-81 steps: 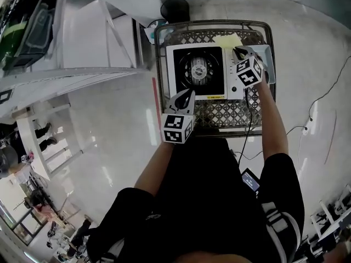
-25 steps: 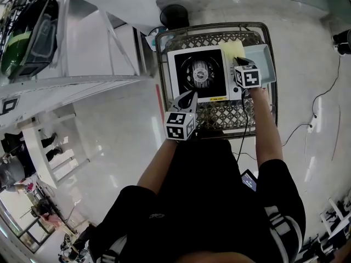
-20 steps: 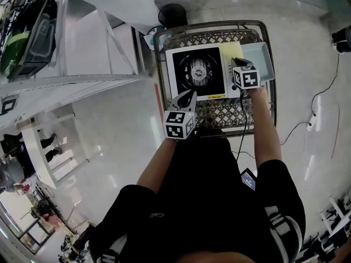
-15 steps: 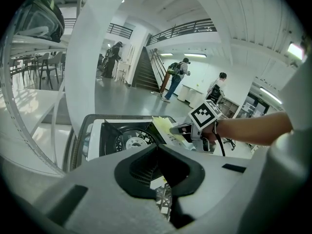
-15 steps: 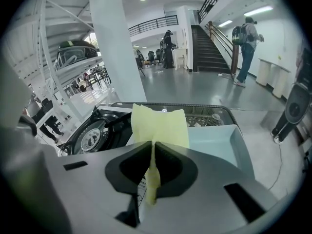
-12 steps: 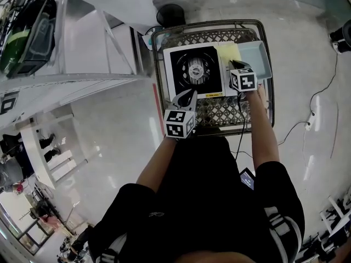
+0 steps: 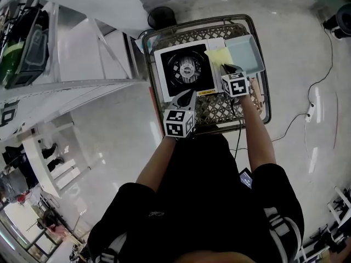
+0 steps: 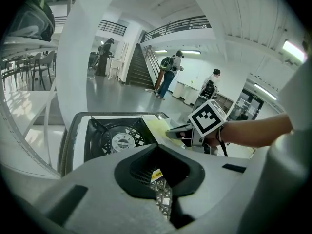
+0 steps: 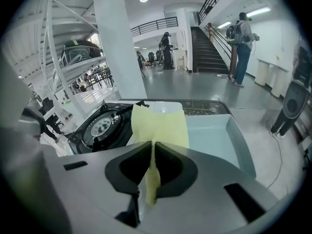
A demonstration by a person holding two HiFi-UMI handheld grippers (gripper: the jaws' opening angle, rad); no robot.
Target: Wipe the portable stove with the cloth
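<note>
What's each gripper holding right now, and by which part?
The right gripper has its jaws shut on the yellow cloth, pinching its near edge. The left gripper holds nothing.

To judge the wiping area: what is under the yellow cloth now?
The yellow cloth, pinched in the right tongs, drapes over the white right part of the portable stove, beside the pale tray. The stove surface beneath it is covered, unseen.
</note>
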